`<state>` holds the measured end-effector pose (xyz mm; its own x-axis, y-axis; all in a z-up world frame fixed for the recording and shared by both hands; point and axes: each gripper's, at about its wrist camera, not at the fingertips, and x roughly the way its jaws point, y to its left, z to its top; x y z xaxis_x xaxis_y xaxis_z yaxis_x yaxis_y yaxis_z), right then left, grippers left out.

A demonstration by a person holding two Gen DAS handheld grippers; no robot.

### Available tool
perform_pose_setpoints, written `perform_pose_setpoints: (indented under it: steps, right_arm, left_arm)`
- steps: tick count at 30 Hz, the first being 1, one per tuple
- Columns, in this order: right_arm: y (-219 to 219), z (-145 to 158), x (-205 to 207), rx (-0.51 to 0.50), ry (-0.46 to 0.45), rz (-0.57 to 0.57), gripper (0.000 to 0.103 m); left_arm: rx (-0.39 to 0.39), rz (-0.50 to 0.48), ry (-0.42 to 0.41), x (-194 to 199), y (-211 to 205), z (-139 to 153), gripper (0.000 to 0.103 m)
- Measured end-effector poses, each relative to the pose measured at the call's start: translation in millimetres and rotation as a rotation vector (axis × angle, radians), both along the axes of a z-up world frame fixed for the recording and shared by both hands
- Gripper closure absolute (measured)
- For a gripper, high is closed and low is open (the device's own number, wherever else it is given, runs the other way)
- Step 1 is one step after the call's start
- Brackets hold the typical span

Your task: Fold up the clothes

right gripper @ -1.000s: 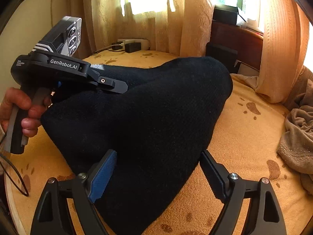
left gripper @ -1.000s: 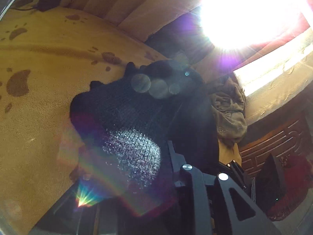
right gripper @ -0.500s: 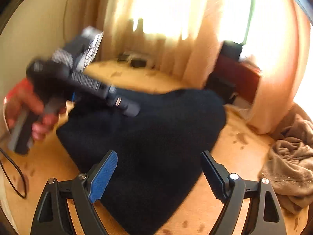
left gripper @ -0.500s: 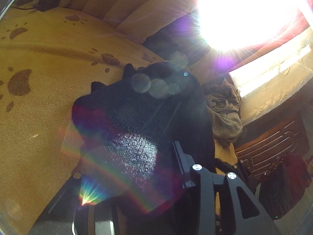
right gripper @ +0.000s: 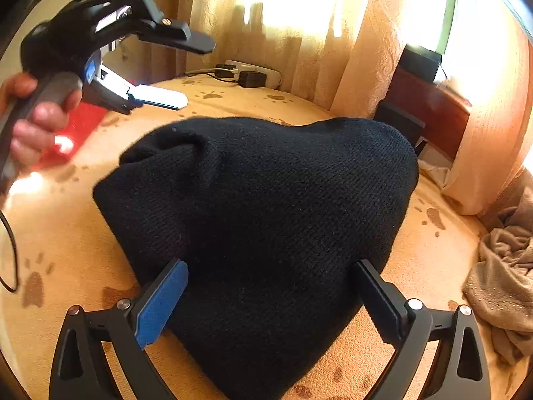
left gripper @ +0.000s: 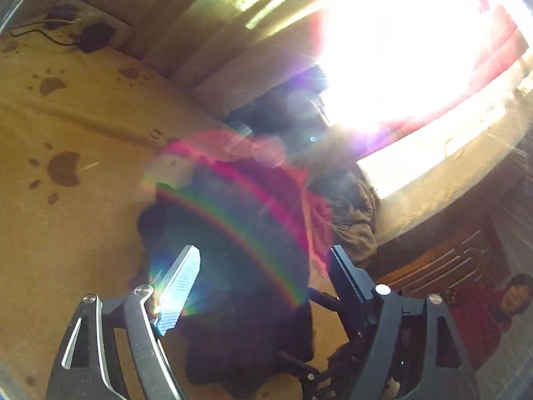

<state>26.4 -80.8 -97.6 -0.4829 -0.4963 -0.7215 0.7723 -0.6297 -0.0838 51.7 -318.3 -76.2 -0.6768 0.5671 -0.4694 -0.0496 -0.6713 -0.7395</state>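
Both hand-held grippers gape wide above black knit garment (right gripper: 266,220).

it was a room in a home, most likely a bedroom. a wide soft surface was covered by a tan blanket (right gripper: 416,250) printed with brown paw marks, and cream curtains (right gripper: 363,43) hung before bright windows. a power strip (right gripper: 253,75) with chargers lay at the far edge, dark wooden furniture (right gripper: 429,110) stood by the window, and a crumpled beige garment (right gripper: 499,273) lay to one side.
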Motion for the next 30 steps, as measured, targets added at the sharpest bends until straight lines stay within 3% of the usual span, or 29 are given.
perform_pose_setpoints:
  steps: [4,9,10,15,19,22,26,30]
  right_arm:
    - [32.4,24.6,-33.1,-0.176,-0.125,-0.124,0.002]
    - [68.2,41.7,-97.0,-0.211,-0.101,-0.384,0.002]
    - [66.4,43.3,-102.8,-0.223,-0.099,-0.388,0.002]
    - [32.0,47.1,-111.0,-0.302,-0.109,-0.264,0.002]
    - [-8.0,49.9,-121.2,-0.357,-0.149,-0.096,0.002]
    - [-34.2,50.0,-133.7,-0.359,-0.224,0.007,0.002]
    - [-49.2,27.7,-147.2,-0.253,-0.262,0.013,0.002]
    - [-60.9,5.6,-157.1,-0.143,-0.278,0.013,0.002]
  left_arm:
    - [-0.051,-0.063,-0.058,-21.4,33.1,-23.4,0.021]
    - [-0.11,-0.075,-0.026,-20.0,41.6,-37.1,0.021]
    - [-0.111,-0.079,-0.024,-19.1,41.5,-37.3,0.021]
    - [-0.088,-0.079,-0.004,-9.9,43.3,-21.6,0.021]
    - [-0.128,-0.207,0.098,3.2,78.4,0.8,0.021]
    - [-0.169,-0.28,0.071,3.9,102.3,-10.2,0.021]
    - [-0.193,-0.29,-0.016,-5.8,113.0,-40.2,0.021]
    - [-0.199,-0.307,0.0,-7.0,115.7,-45.2,0.021]
